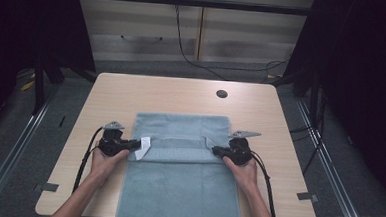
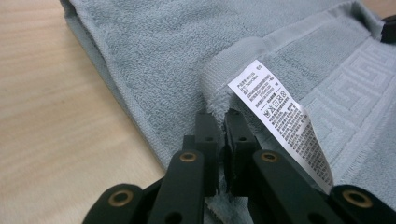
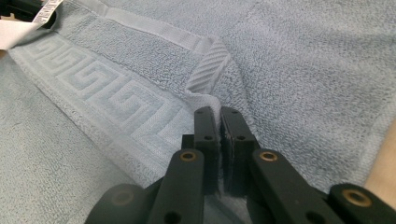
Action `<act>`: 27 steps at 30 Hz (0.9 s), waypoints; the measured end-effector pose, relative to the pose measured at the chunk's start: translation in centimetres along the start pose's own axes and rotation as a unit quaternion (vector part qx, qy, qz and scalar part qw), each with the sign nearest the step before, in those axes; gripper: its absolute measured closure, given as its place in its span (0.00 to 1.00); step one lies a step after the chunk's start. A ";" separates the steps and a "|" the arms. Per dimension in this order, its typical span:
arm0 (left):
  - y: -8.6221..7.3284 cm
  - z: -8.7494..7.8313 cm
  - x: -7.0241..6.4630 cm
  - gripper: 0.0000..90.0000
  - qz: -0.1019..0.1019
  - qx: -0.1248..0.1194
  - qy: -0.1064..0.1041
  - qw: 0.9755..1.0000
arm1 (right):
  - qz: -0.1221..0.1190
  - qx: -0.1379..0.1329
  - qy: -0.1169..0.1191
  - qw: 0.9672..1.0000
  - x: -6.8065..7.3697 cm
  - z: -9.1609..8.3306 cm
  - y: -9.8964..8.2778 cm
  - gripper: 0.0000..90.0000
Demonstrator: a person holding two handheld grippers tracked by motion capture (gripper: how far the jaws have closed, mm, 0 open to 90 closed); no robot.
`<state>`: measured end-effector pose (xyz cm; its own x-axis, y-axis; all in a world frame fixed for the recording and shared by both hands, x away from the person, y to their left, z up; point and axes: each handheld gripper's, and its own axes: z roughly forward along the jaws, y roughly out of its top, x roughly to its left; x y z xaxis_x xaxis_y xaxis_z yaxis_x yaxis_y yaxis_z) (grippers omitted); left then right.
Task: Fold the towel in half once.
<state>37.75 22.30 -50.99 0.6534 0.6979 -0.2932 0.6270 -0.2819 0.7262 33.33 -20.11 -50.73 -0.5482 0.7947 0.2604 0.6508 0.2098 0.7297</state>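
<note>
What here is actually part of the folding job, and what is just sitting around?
In use:
- grey-blue towel, one end carried over itself
- left gripper, pinching the corner by the white care label
- right gripper, pinching the other corner

Just there:
- wooden table
- its round cable hole
- black cable behind

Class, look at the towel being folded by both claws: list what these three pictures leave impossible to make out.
- Towel near end: cut off by the high view's bottom edge.
- Care label print: too small to read in the left gripper view.
- Towel corner inside the right claw: hidden by its shut jaws, right gripper view.
</note>
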 end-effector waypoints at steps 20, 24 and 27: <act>3.5 2.1 2.8 0.95 -0.047 -0.019 0.029 0.998 | 0.026 0.007 -0.053 0.998 -2.7 2.5 5.0 0.96; 4.0 0.6 2.4 0.95 -0.042 -0.045 0.012 0.998 | 0.019 -0.038 -0.049 0.998 -3.1 0.0 5.6 0.96; 4.5 -1.5 1.4 0.95 -0.025 -0.071 -0.008 0.997 | 0.014 -0.065 -0.045 0.997 -3.0 -2.3 6.1 0.96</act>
<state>40.90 22.97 -47.21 0.6299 0.6980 -0.3406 0.5935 -0.1497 0.7908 37.74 -22.56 -45.60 -0.4776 0.8483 0.2288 0.5888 0.1158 0.7999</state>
